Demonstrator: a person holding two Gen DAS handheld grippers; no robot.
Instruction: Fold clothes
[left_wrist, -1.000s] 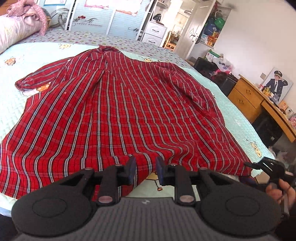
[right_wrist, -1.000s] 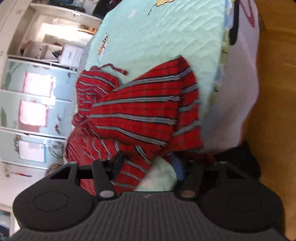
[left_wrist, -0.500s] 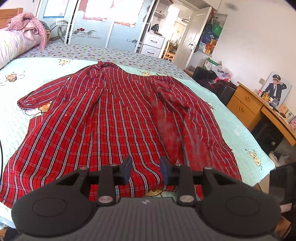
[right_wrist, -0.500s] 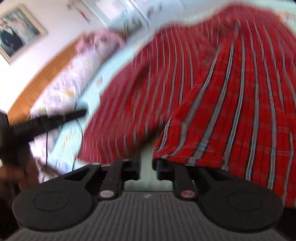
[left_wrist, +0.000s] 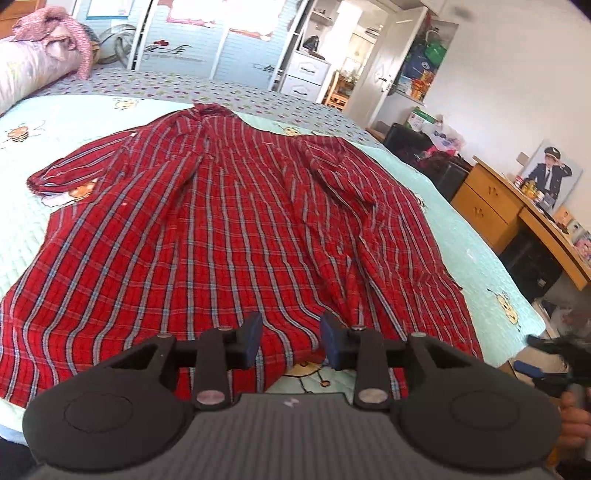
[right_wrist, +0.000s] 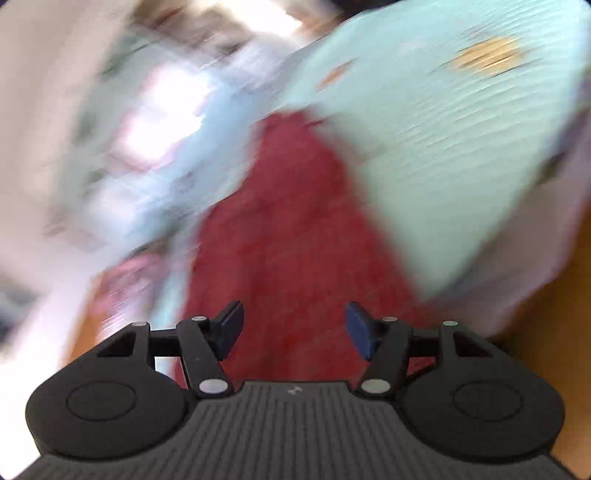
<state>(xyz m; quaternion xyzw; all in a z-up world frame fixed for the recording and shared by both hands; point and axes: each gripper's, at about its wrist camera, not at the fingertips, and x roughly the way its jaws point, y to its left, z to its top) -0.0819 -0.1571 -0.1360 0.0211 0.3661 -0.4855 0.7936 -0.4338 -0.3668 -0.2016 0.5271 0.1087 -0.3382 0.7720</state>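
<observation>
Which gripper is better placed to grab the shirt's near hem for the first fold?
Left, probably: the left gripper hangs open just above the red plaid shirt hem; right view is motion-blurred.

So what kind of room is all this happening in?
Most likely a home bedroom. A red plaid shirt lies spread on a bed with a pale green quilt, a wooden desk stands along the wall, and a wardrobe with painted doors is behind.

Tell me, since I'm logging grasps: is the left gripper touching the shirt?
Apart. The left wrist view shows the left gripper open above the hem of the shirt, with plaid showing between and around its fingers and nothing pinched.
</observation>
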